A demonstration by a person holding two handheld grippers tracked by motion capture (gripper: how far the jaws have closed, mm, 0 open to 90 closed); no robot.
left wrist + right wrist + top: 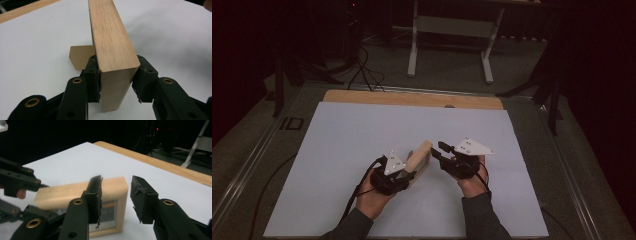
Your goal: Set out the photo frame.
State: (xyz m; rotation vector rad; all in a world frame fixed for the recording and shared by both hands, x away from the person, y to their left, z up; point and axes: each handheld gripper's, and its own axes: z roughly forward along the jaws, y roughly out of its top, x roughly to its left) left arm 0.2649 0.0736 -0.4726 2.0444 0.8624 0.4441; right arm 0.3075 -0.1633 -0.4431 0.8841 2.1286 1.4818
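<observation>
The left hand-held gripper (116,80) is clamping the top edge of a wooden picture frame (110,42), keeping it upright on the white table (337,150). The right hand-held gripper (116,200) is standing half open just short of the frame's corner, touching nothing. To go well, I'd say, it should close squarely on the wood. A small wooden piece (80,56) is lying behind the frame.

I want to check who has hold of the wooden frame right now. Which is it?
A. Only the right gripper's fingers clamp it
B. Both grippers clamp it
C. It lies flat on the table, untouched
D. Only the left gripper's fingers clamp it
D: in the left gripper view the left gripper presses both pads on the wooden frame, while the right gripper has a gap beside its right-hand pad.
</observation>
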